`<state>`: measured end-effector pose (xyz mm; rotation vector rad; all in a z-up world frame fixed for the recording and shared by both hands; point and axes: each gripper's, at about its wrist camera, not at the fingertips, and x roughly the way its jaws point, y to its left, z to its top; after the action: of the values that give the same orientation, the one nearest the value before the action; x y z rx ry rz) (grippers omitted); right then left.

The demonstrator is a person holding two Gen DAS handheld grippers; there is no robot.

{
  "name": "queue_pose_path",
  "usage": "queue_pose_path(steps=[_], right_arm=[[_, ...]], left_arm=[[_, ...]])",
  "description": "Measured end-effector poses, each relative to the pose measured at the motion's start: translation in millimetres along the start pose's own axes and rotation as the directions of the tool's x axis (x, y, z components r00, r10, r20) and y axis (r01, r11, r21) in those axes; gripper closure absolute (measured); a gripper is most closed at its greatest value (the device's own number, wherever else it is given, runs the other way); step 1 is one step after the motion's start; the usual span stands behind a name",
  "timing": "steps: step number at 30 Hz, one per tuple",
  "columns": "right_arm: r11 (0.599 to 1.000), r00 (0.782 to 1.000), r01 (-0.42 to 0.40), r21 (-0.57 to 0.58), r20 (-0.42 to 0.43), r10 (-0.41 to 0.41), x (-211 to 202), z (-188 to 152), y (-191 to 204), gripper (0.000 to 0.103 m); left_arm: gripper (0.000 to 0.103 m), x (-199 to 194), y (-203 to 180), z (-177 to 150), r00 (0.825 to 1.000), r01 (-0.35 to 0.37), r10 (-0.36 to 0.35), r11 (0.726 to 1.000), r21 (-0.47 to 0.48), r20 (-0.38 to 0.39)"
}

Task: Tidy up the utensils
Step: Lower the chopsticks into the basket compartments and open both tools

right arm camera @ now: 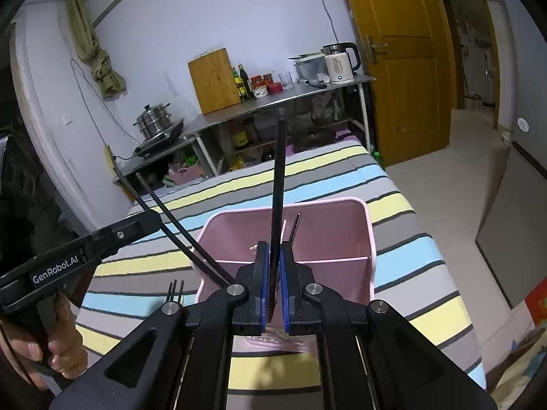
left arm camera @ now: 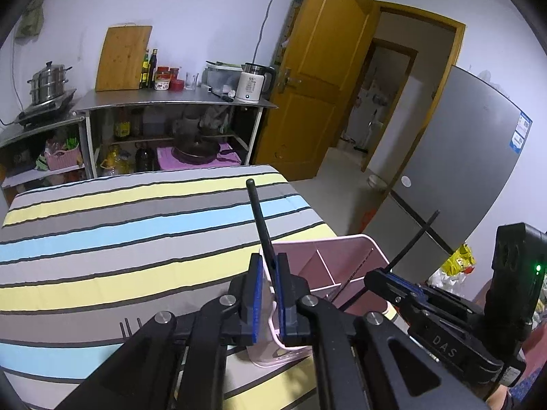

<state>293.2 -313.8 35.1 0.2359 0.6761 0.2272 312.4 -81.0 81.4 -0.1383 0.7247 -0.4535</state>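
A pink divided utensil holder stands on the striped tablecloth; it also shows in the left wrist view. My left gripper is shut on a black utensil handle that points up, just left of the holder. My right gripper is shut on another black utensil handle, held upright over the holder's near edge. The left gripper's body and its thin black utensil show at left in the right wrist view. A black fork lies on the cloth by the holder.
Behind the table stands a steel shelf with a cutting board, bottles, a kettle and a steamer pot. A wooden door stands open at right, beside a grey fridge.
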Motion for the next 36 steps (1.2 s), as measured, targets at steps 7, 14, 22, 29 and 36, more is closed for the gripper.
queue_pose_path(steps=[7, 14, 22, 29, 36], right_arm=[[1.0, 0.999, 0.024, 0.013, 0.021, -0.025, -13.3, -2.6, -4.4, 0.089], [0.999, 0.999, 0.032, 0.007, 0.044, -0.033, -34.5, -7.9, -2.0, 0.089], [0.999, 0.996, 0.023, -0.048, 0.087, -0.019, -65.1, -20.2, 17.6, 0.089], [0.995, 0.996, 0.003, -0.1, 0.089, 0.006, -77.9, -38.7, 37.0, 0.089], [0.991, 0.998, -0.022, -0.133, 0.06, 0.03, -77.3, -57.9, 49.8, 0.089]], left_arm=[[0.091, -15.9, 0.3, -5.9, 1.0, -0.008, 0.008, 1.0, -0.009, 0.026], [0.091, -41.6, 4.8, -17.0, 0.999, -0.014, 0.015, 1.0, -0.018, 0.052], [0.091, -82.7, 7.6, -38.0, 0.994, -0.031, 0.032, 0.999, -0.018, 0.104], [0.091, -112.5, 10.4, -62.3, 0.989, -0.06, 0.063, 0.998, -0.021, 0.133], [0.091, -123.9, 21.1, -93.7, 0.988, -0.098, 0.102, 0.994, -0.04, 0.116]])
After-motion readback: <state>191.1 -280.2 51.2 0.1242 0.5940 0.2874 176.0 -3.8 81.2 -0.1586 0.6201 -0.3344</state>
